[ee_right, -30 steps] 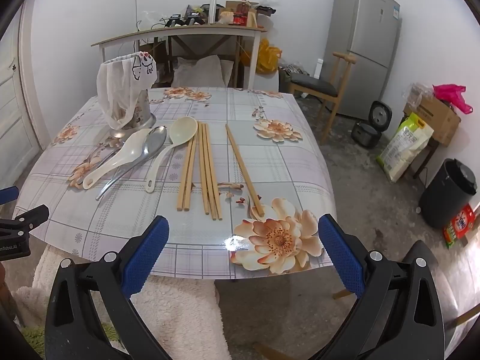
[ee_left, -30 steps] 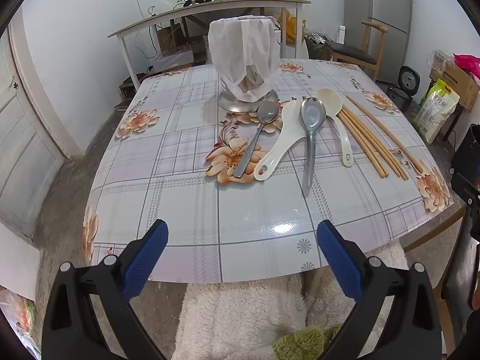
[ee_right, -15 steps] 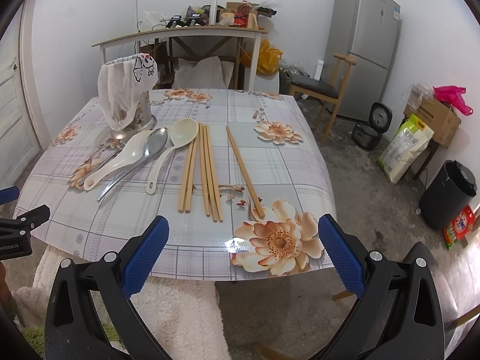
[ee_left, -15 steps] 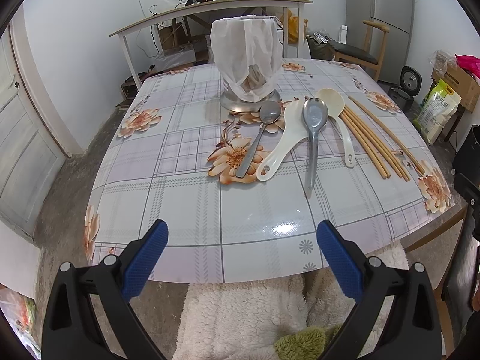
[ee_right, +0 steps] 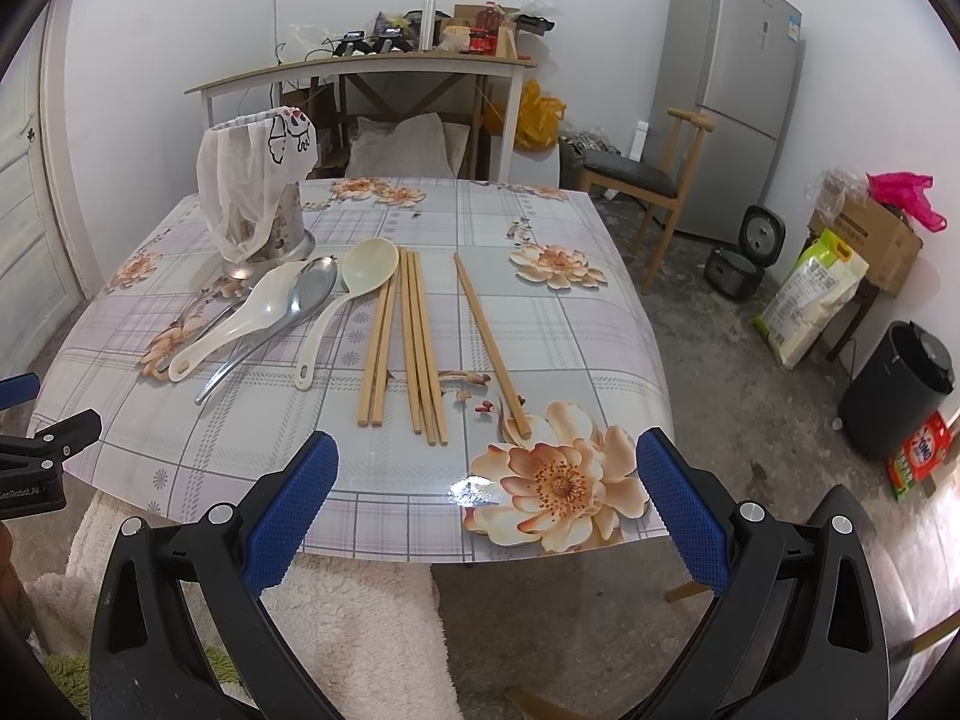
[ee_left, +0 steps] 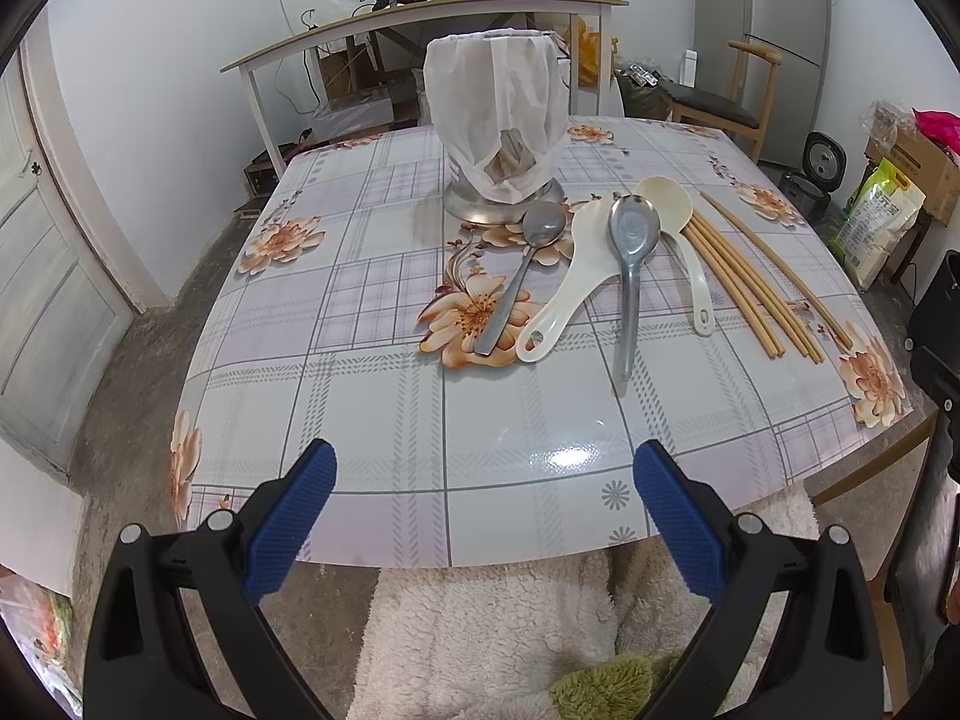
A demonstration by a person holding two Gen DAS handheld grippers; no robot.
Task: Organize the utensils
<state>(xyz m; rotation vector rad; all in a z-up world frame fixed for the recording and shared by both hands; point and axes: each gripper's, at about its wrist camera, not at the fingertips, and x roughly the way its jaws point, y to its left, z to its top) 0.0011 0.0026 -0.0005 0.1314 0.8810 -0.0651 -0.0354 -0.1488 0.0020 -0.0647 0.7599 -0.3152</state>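
The left gripper (ee_left: 483,489) hangs over the near edge of the table (ee_left: 384,420) with its blue pads wide apart and nothing between them. The right gripper (ee_right: 487,480) does the same, also wide apart and holding nothing.

The metal cup (ee_left: 501,204) with a white plastic bag (ee_left: 495,114) draped over it stands toward the far side of the table. All the utensils lie flat in front of it, nearer the grippers. A small metal spoon (ee_left: 516,276) lies closest to the cup, its bowl almost touching the cup's base. Next to it is a white rice paddle (ee_left: 570,282), and a big metal spoon (ee_left: 630,264) lies partly on top of the paddle. Then comes a cream ladle (ee_left: 681,240). Farthest from the cup are the wooden chopsticks (ee_right: 414,336) (five close together, side by side), and one lone chopstick (ee_right: 489,348) a bit apart from them.
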